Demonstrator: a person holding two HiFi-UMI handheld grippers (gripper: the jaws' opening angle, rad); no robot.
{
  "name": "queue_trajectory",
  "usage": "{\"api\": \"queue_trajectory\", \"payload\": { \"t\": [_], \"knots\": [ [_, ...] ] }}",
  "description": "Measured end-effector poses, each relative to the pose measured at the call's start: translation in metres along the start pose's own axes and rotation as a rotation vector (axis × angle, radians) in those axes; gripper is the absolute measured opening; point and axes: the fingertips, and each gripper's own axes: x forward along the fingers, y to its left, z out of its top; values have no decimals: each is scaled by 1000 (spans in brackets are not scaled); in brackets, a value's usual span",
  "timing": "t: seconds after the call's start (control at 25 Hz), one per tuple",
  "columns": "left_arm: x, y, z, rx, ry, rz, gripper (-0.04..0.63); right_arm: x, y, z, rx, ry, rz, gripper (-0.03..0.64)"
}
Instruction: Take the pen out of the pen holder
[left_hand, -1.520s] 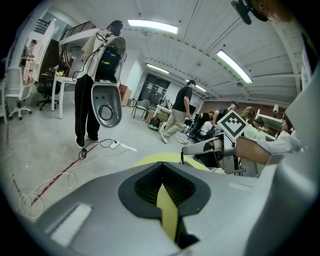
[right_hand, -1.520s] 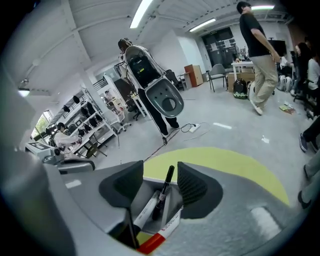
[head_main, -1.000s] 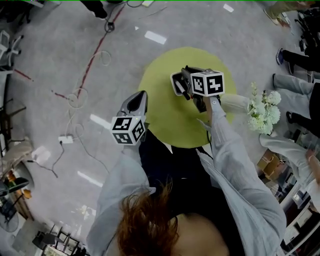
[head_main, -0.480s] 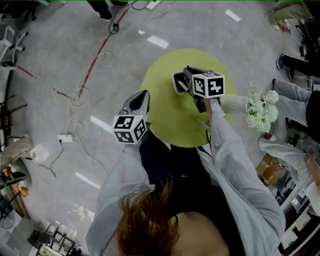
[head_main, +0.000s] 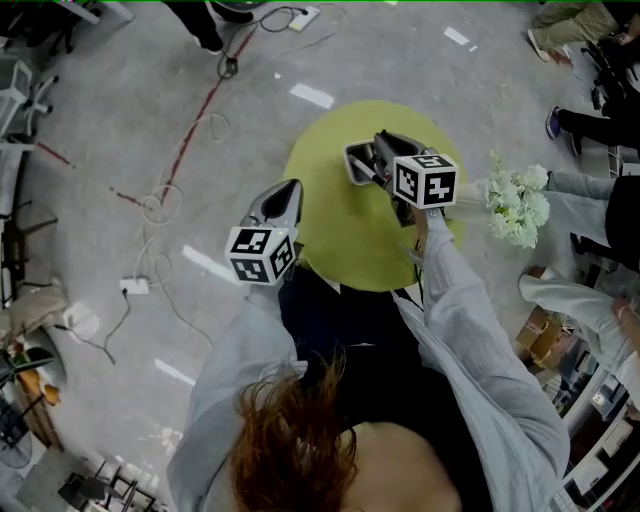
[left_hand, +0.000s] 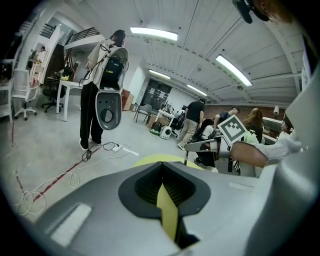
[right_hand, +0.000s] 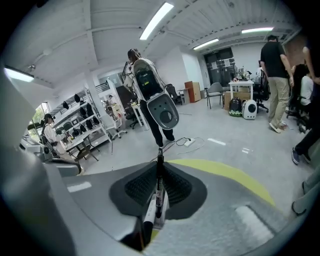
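A black pen with a white label stands upright between the jaws of my right gripper, which is shut on it. In the head view that gripper hangs over the far side of the round yellow-green table, just beside the pale pen holder. Whether the pen's lower end is still inside the holder is hidden. A white pen-like thing shows below the jaws. My left gripper is at the table's left edge, jaws together with nothing in them, and only a sliver of table shows through.
A bunch of white flowers sits at the table's right side. Cables and a power strip lie on the floor to the left. People stand around: one with a backpack, others at the right.
My right gripper has lifted a little with the pen in it, and its cube has shifted slightly right. The left gripper has hardly moved.
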Motion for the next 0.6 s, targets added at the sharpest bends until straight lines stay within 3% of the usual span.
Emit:
{"api": "queue_trajectory", "payload": {
  "t": [0.6],
  "knots": [
    [-26,-19,10,82,-3,-80,18,-64,22,54,-5,-258,-29,38]
  ]
}}
